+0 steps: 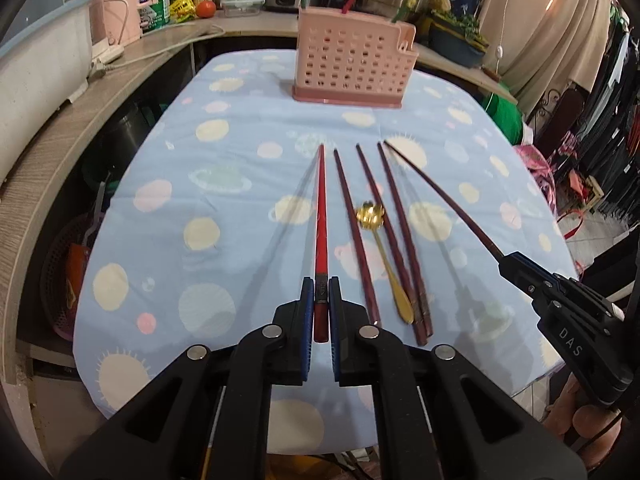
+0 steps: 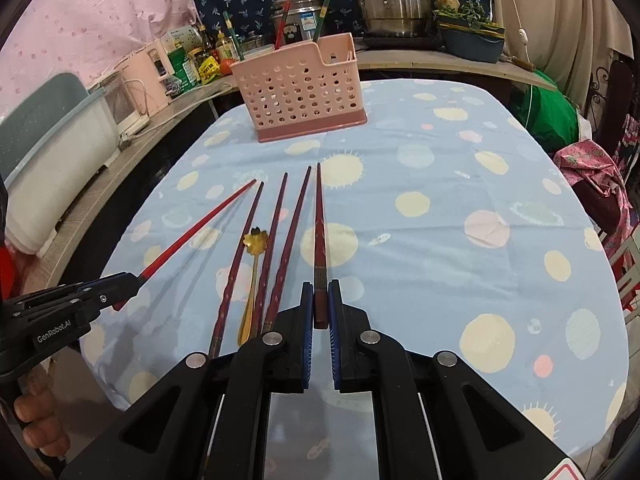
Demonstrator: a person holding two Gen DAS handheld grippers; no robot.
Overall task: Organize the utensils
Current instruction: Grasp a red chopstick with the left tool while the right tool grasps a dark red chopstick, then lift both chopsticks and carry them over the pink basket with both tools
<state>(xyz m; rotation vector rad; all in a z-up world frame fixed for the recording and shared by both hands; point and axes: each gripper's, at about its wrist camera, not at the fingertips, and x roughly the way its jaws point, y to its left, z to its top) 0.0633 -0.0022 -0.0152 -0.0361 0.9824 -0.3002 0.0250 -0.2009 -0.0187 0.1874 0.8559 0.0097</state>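
My left gripper (image 1: 320, 292) is shut on the thick end of a red chopstick (image 1: 321, 216) that points toward the pink perforated utensil basket (image 1: 352, 66). My right gripper (image 2: 320, 294) is shut on the end of a dark brown chopstick (image 2: 320, 224); it also shows in the left wrist view (image 1: 508, 266). Between them three dark brown chopsticks (image 1: 390, 236) and a gold spoon (image 1: 384, 256) lie on the blue patterned tablecloth (image 1: 208, 216). The basket (image 2: 300, 88) holds several utensils upright.
A wooden counter (image 1: 80, 120) runs along the left and back, with a white bin (image 1: 36, 72), bottles, pots and a rice cooker. Clothes and a green bag (image 2: 552, 116) are at the right of the table.
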